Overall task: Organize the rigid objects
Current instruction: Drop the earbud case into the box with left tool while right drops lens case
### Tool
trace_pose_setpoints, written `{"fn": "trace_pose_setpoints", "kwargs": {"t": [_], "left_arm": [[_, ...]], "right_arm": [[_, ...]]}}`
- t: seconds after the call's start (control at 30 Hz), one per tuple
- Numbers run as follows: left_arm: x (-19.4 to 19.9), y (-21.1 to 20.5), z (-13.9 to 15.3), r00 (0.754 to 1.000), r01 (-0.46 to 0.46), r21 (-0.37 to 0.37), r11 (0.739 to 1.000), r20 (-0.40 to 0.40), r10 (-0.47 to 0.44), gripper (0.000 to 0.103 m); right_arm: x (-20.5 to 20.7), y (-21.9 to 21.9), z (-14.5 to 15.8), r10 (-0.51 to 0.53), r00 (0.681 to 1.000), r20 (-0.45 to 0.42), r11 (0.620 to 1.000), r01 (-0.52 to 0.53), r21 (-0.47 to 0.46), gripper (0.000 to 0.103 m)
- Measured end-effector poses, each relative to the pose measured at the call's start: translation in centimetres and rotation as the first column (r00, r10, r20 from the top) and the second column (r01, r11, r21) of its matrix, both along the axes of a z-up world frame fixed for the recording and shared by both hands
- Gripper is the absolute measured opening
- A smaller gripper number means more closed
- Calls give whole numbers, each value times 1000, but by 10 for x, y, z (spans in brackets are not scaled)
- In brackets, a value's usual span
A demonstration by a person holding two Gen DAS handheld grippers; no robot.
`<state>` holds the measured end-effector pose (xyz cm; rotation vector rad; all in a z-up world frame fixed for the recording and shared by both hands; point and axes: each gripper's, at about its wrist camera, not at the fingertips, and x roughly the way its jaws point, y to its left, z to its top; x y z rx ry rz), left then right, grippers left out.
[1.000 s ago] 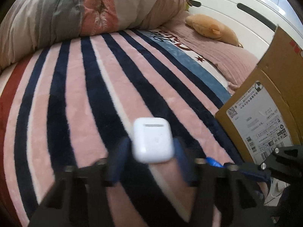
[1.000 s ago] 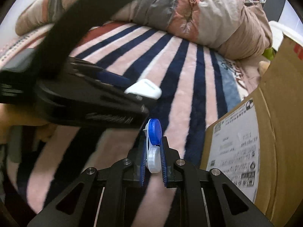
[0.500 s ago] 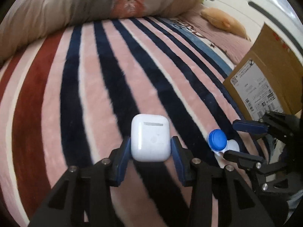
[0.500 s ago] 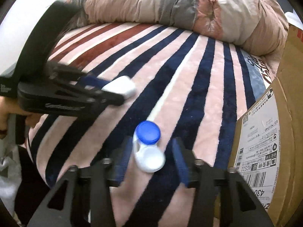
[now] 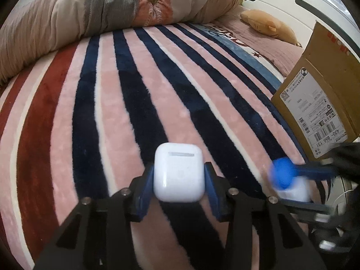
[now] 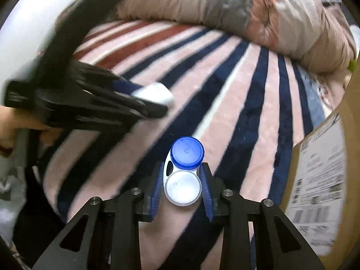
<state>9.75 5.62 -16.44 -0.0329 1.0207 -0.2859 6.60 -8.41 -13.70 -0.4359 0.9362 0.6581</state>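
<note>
Gripping 1 small item apiece, 2 hand-held grippers hang over a striped blanket (image 5: pixel 184 103) on a bed. The left hand-held gripper (image 5: pixel 178 180) has its blue pads closed against the sides of a white earbud case (image 5: pixel 178 175), pinned upright between them. The right hand-held gripper (image 6: pixel 182 185) is closed on a contact lens case (image 6: pixel 183 175), its pads pressing the white-capped half while the blue-capped half juts forward at 12 o'clock. In the left wrist view that same case appears blurred at 4 o'clock, just beside the earbud case.

Both items look lifted or about to be, so the step in hand appears to be carrying them toward storage. A cardboard box (image 5: pixel 315 103) with a shipping label (image 5: pixel 312 117) stands at 3 o'clock, near both grippers, and is the likely destination. Its opening is out of view, so the next move probably calls for raising each item above the box wall before release.

A bunched quilt (image 5: pixel 112 9) lies across the far end of the bed at 12 o'clock, with a tan plush toy (image 5: pixel 267 23) at 1 o'clock, both well apart from the work. With the grippers so near each other, they could collide if they swing toward the box together.
</note>
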Motion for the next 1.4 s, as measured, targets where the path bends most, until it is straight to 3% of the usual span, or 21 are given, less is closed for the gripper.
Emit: {"fn": "trace_pose_setpoints", "kwargs": {"t": [0.1,0.2,0.27,0.33,0.4,0.47,0.53,0.6,0.77,0.87,0.97,1.13,1.23,1.27,1.4], "left_arm": [[0,0,0,1000,3,8,1000,1,-3,40],[-1,-1,1,1000,3,16,1000,1,-3,40],[-1,-1,2,1000,0,18,1000,2,0,40],[-3,-1,6,1000,-2,32,999,11,1,40],[-6,-3,16,999,-3,53,999,48,0,40],[-9,-6,35,997,-9,27,1000,79,7,40],[-14,-18,65,992,26,-30,999,127,-22,40],[-20,-37,94,982,71,-33,997,176,-64,40],[-22,-97,167,945,199,-39,979,274,-181,40],[-13,-142,194,922,291,-31,956,276,-271,40],[1,-188,199,910,352,15,936,229,-346,40],[17,-228,180,921,366,40,930,127,-368,40],[20,-233,174,926,354,63,933,118,-359,52],[17,-235,174,927,347,68,935,126,-353,61],[7,-218,184,934,306,36,951,180,-308,82]], "right_arm": [[-23,-4,62,15,995,102,995,-25,97,27],[-37,-28,130,-40,977,209,982,-1,189,27],[-39,-58,164,-131,953,273,975,74,211,28],[-36,-89,177,-221,928,301,965,164,203,28],[-24,-117,171,-285,918,275,955,248,164,28],[-5,-143,150,-341,923,176,938,320,135,28],[9,-157,123,-354,932,77,932,344,119,28],[14,-162,107,-334,942,22,940,330,90,28],[9,-174,94,-302,953,4,950,301,81,29],[5,-186,100,-310,951,9,943,306,132,40],[0,-198,101,-313,950,23,937,305,169,46],[-3,-209,101,-322,946,32,931,311,190,46],[-6,-213,102,-321,946,39,931,307,195,48],[-6,-213,102,-317,948,41,933,303,195,51],[-6,-212,105,-311,949,56,935,294,198,55]]}}
